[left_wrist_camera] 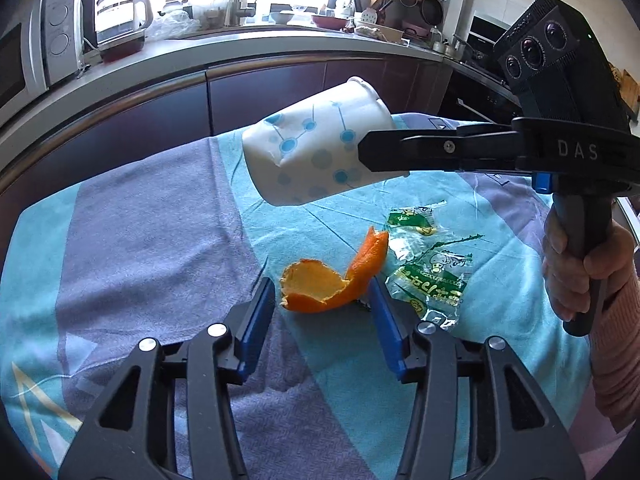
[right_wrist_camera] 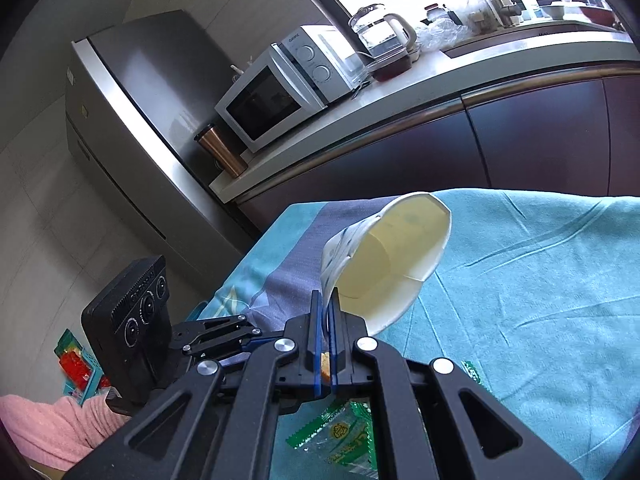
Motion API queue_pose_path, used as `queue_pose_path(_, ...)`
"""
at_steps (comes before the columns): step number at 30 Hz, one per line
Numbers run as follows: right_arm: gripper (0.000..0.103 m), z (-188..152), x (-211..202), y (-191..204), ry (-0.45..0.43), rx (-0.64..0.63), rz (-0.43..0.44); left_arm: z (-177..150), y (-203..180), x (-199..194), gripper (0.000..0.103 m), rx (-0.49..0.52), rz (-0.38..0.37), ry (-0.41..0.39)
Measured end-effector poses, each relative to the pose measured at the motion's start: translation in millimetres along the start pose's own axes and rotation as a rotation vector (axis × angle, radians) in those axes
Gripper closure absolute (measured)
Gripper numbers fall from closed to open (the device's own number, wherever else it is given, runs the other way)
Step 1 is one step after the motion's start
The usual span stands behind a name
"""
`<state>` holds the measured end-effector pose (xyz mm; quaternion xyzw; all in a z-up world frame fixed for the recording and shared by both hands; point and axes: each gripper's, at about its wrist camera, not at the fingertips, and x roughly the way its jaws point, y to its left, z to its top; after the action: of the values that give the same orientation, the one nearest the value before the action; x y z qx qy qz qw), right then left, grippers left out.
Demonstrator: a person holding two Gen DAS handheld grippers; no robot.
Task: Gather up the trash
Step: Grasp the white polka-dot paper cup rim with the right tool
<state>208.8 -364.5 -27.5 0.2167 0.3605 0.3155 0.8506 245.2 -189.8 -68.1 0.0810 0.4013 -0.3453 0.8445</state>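
The right gripper (right_wrist_camera: 326, 312) is clamped on the paper cup (left_wrist_camera: 316, 144), tipped sideways in the air. The left gripper (left_wrist_camera: 322, 292) is wide apart around the orange peel (left_wrist_camera: 332, 276).

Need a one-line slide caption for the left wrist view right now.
Open left gripper straddles orange peel on the towel, while the right gripper holds a paper cup aloft beside snack wrappers.

Teal-grey cloth (left_wrist_camera: 140, 220) carries orange peel (left_wrist_camera: 328, 280) and wrappers (left_wrist_camera: 432, 276).
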Motion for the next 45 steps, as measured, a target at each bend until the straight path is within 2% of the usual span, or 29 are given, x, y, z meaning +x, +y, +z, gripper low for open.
queue_pose_path(1,0.101,-1,0,0,-0.002,0.005,-0.003,0,0,3,0.062,-0.004,0.002,0.012)
queue_pose_path(4,0.101,-3,-2,-2,-0.004,0.015,-0.004,-5,1,13,0.067,-0.033,-0.007,0.051)
queue_pose_path(9,0.101,-6,-3,0,-0.007,0.016,-0.008,-9,4,13,0.093,-0.063,-0.013,0.044)
queue_pose_path(12,0.101,-10,-3,2,-0.007,0.021,-0.015,-11,4,12,0.097,-0.079,-0.017,0.037)
queue_pose_path(15,0.101,-13,-5,2,-0.010,0.026,-0.031,-11,3,7,0.097,-0.077,-0.020,0.023)
queue_pose_path(17,0.101,-15,-7,-1,-0.018,0.035,-0.039,-10,2,4,0.090,-0.073,-0.005,0.005)
queue_pose_path(19,0.101,-16,-8,-4,-0.024,0.047,-0.042,-9,0,1,0.077,-0.066,-0.006,-0.009)
queue_pose_path(24,0.101,-18,-8,-12,-0.026,0.077,-0.046,0,-7,2,0.063,-0.032,-0.012,-0.016)
queue_pose_path(27,0.101,-19,-6,-14,-0.025,0.085,-0.044,3,-10,12,0.057,-0.019,0.018,0.013)
queue_pose_path(30,0.101,-19,-6,-15,-0.022,0.087,-0.044,3,-8,21,0.058,-0.034,0.010,0.035)
queue_pose_path(34,0.101,-21,-5,-15,-0.019,0.091,-0.041,4,-7,24,0.084,-0.034,0.021,0.037)
queue_pose_path(37,0.101,-21,-3,-15,-0.012,0.091,-0.040,5,-2,23,0.097,-0.055,0.003,0.038)
queue_pose_path(42,0.101,-23,1,-16,0.002,0.110,-0.045,5,2,22,0.096,-0.085,-0.004,0.032)
queue_pose_path(45,0.101,-25,3,-19,0.011,0.119,-0.052,5,0,17,0.083,-0.078,0.006,0.015)
